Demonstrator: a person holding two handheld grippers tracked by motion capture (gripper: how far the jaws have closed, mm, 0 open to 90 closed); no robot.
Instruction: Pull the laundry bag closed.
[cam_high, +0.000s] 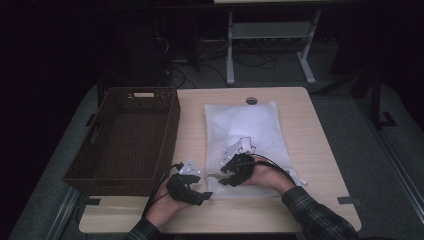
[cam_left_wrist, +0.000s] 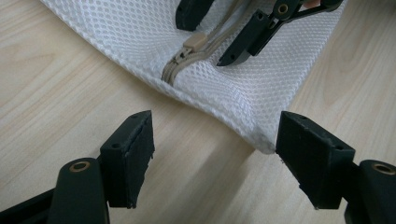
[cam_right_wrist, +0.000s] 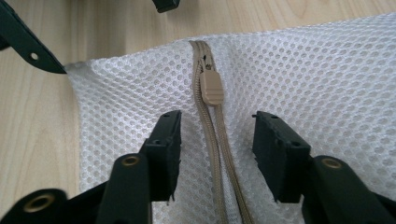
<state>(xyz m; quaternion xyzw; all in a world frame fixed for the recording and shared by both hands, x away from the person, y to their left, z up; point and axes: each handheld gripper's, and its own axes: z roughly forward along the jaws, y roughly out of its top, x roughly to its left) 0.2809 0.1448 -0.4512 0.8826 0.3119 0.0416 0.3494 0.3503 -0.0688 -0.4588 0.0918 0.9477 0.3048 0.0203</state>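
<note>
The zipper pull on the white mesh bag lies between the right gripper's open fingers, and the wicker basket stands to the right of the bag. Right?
Not quite: in the high view the wicker basket stands left of the white mesh bag. The zipper pull does lie just ahead of the right gripper's open fingers.

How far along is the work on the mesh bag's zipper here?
Early. The mesh bag lies flat beside the basket. In hand: the right claw straddles the zipper just behind its pull tab, open, not gripping. The left claw waits open at the bag's corner. Left: gripping and sliding the tab.
</note>
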